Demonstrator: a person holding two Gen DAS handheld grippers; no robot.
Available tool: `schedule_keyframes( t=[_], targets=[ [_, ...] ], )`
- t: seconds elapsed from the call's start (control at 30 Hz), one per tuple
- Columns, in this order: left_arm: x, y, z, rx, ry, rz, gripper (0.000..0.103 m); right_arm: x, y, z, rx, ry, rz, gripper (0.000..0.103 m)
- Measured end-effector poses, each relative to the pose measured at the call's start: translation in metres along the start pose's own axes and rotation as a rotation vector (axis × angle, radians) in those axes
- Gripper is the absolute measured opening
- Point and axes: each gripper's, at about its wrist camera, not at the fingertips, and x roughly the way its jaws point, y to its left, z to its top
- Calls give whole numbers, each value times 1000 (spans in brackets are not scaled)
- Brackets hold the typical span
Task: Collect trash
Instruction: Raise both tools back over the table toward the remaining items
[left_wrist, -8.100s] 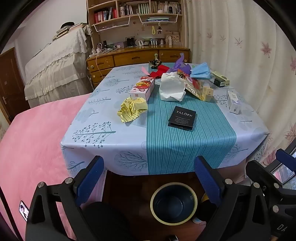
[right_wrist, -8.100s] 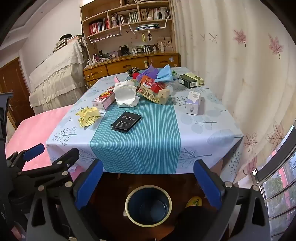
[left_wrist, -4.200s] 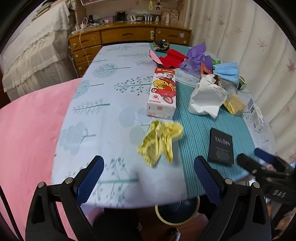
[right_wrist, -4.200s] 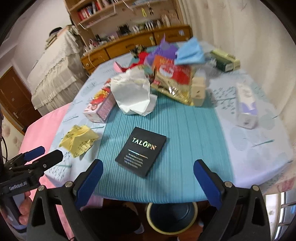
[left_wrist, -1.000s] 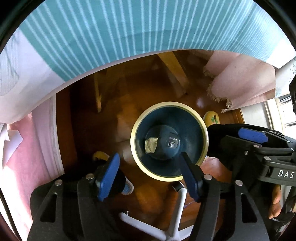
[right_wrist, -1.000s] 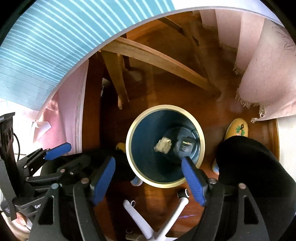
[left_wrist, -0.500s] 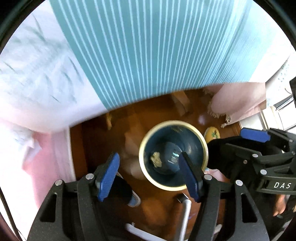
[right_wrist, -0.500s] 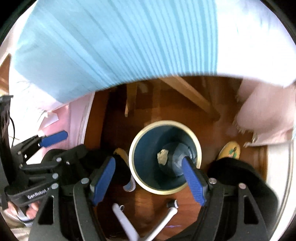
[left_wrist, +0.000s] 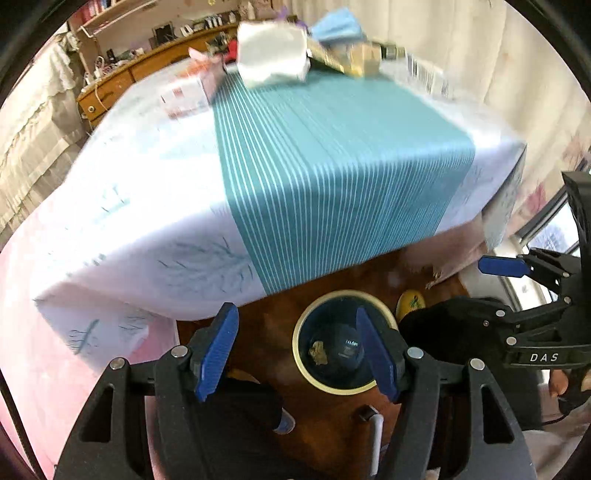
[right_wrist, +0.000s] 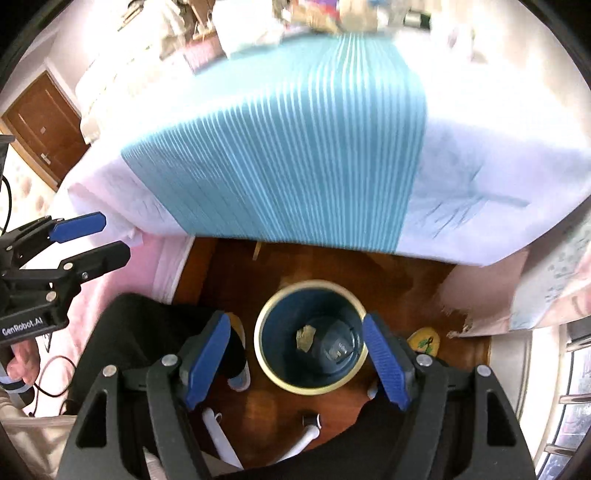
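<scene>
A dark blue bin with a cream rim (left_wrist: 310, 376) stands on the wood floor below the table's front edge; it also shows in the right wrist view (right_wrist: 266, 365). Inside lie a crumpled yellow paper (left_wrist: 318, 352) (right_wrist: 305, 336) and a black box (left_wrist: 349, 347) (right_wrist: 338, 347). My left gripper (left_wrist: 295, 350) is open and empty above the bin. My right gripper (right_wrist: 295, 360) is open and empty above it too. More trash, a white crumpled paper (left_wrist: 271, 55) and a pink carton (left_wrist: 188, 90), lies at the table's far end.
The table wears a white cloth with a teal striped runner (left_wrist: 332, 158) (right_wrist: 288, 147). Curtains hang at the right (left_wrist: 517, 74). A pink bedspread (left_wrist: 22, 332) lies to the left. White chair-base legs (right_wrist: 221, 432) and a yellow slipper (right_wrist: 424, 341) are on the floor near the bin.
Both grippers have tilted up from looking straight down into the bin, so the tabletop and its trash have come into view. The yellow paper and black box stay in the bin.
</scene>
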Motion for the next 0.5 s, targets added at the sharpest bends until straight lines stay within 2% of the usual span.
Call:
schedule_keyframes(
  t=[0.23,0.5],
  targets=[
    [-46,-1,34,-35,-52,0,65,-70,11,20,-41,-146,-73,75],
    [-108,-10,103,-23,-189,-12,65,-153,14,71,-86,-355,-155,75]
  ],
)
